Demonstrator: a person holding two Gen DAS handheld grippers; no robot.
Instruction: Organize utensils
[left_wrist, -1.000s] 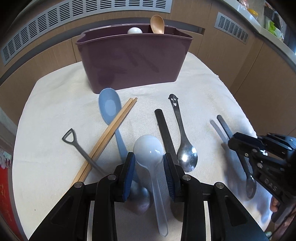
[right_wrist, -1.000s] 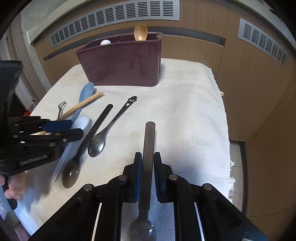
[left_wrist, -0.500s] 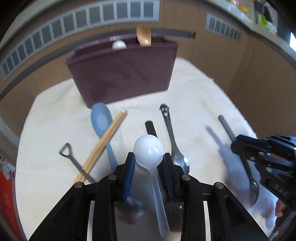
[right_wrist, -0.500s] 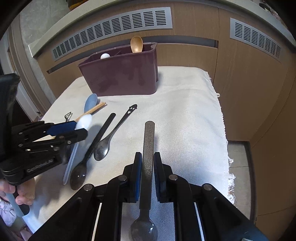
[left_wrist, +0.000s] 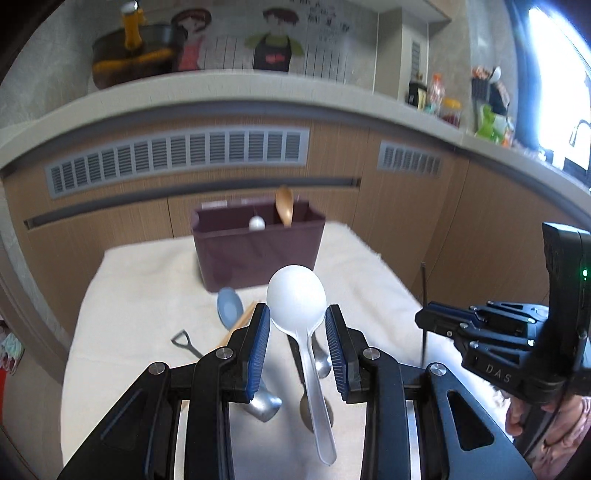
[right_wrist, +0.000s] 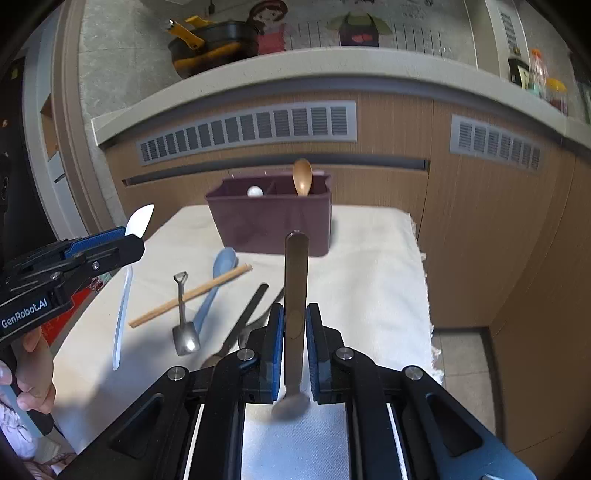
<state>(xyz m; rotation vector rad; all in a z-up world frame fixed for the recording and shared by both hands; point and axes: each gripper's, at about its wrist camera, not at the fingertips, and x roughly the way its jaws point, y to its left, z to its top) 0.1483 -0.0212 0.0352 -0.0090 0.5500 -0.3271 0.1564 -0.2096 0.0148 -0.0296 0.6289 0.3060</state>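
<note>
Surface: white cloth (right_wrist: 369, 266), kitchen cabinets behind.
Landmark: maroon caddy (right_wrist: 271, 225) (wooden spoon (right_wrist: 303, 176) inside).
Left gripper (left_wrist: 297, 334): clamped on white spoon (left_wrist: 296, 295), raised before the caddy.
Right gripper (right_wrist: 294, 343): clamped on dark metal spoon (right_wrist: 296, 291), before the caddy.
Loose: chopsticks (right_wrist: 192, 295) before the caddy.

Left gripper (left_wrist: 297, 325) and right gripper (right_wrist: 294, 325) both clamped.

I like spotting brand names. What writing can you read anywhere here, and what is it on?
"GenRobot.AI": side of the left gripper.
"DAS", maybe cut off: side of the right gripper.
Writing on the wall poster: too blurred to read.
Bottle labels on the counter: too small.
</note>
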